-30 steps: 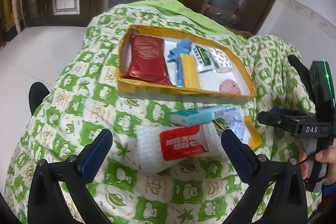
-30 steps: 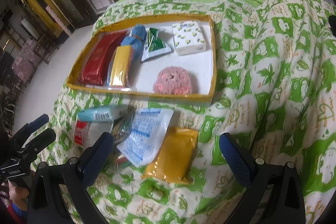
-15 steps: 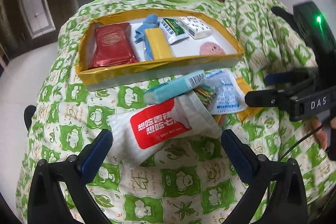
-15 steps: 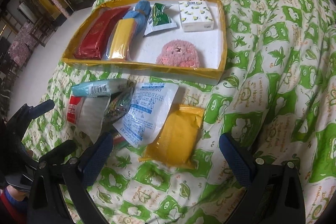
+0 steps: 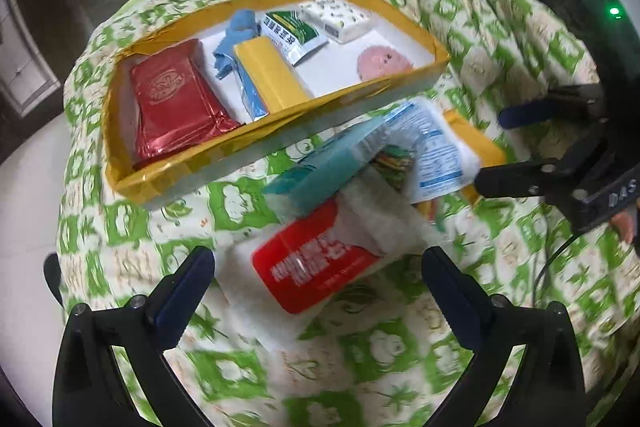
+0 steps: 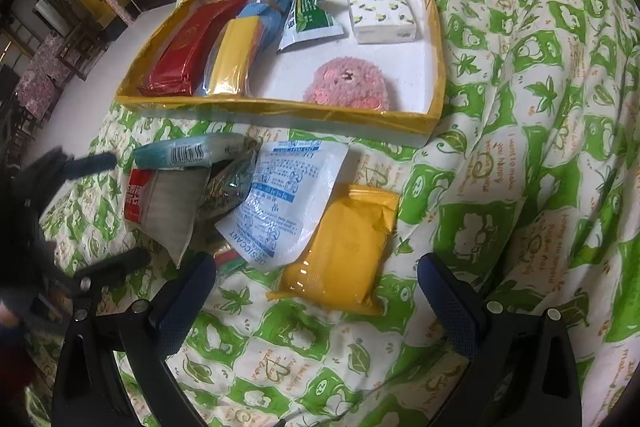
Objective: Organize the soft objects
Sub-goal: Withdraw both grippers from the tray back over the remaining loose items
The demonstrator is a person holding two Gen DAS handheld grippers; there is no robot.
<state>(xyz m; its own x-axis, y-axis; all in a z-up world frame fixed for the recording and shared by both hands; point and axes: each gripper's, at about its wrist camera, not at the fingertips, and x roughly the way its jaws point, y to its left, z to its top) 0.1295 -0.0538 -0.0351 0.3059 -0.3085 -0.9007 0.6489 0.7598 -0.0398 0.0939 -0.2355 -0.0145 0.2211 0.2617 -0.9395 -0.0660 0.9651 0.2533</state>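
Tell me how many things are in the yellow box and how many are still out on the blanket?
In the yellow box: 6 (red packet, yellow packet, blue cloth, green sachet, tissue pack, pink plush).
On the blanket: 5 (teal pack, red-and-white pack, dark wrapper, desiccant bag, orange packet).
Total: 11

Glossy foil is shining on the red packet point(image 5: 176, 99) at upper left and on the tray's gold rim point(image 6: 276, 107). The yellow pouch point(image 6: 344, 247), lower centre, is gleaming like slick plastic. The pink toy point(image 6: 346, 83) is looking fluffy, and the green-printed quilt point(image 6: 520, 147) is showing matt cloth.
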